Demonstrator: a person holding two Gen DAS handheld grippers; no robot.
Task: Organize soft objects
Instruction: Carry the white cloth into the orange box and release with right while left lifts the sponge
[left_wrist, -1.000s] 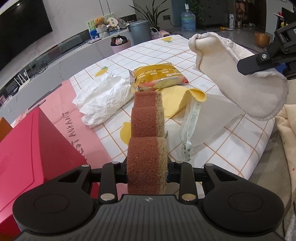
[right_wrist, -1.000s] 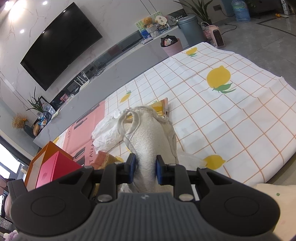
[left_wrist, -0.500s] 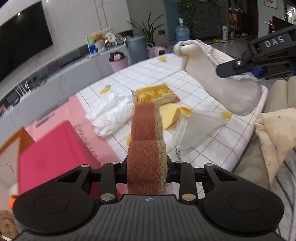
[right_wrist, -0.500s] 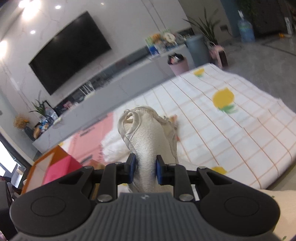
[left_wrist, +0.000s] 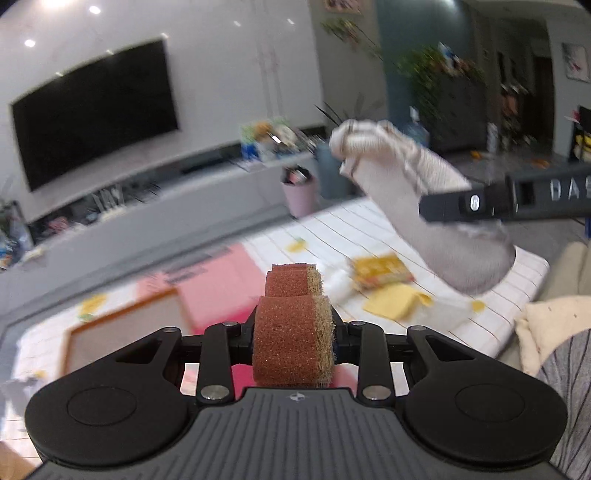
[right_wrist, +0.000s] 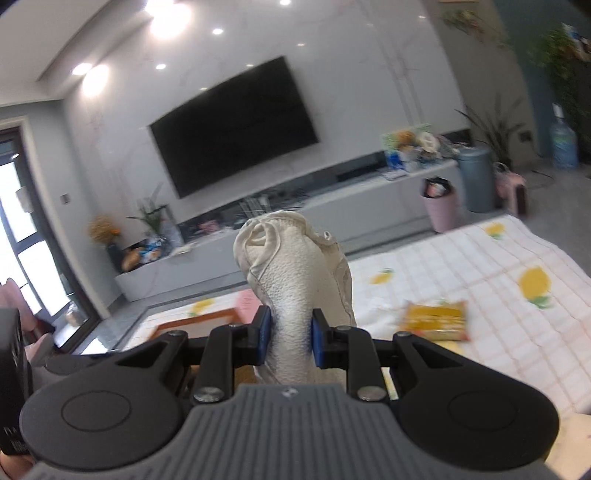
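Observation:
My left gripper (left_wrist: 293, 338) is shut on a brown scouring sponge (left_wrist: 291, 332) and holds it high above the table. My right gripper (right_wrist: 289, 332) is shut on a rolled cream towel (right_wrist: 295, 273), also held high; the towel shows in the left wrist view (left_wrist: 424, 206) at upper right with the right gripper's finger (left_wrist: 480, 201) across it. On the lemon-print tablecloth (right_wrist: 498, 295) lie a yellow snack packet (right_wrist: 436, 319), also in the left wrist view (left_wrist: 382, 271), and a yellow cloth (left_wrist: 391, 304).
A red box (left_wrist: 218, 288) and an orange-rimmed open box (left_wrist: 122, 328) stand on the table's left part. A pink bin (right_wrist: 441, 206), a grey bin (right_wrist: 476, 177) and a TV console (right_wrist: 295, 206) stand beyond the table. A cream fabric (left_wrist: 554, 325) lies at right.
Both grippers have risen and tilted up with their loads, so the table now sits lower and farther in both views. The grips have not changed.

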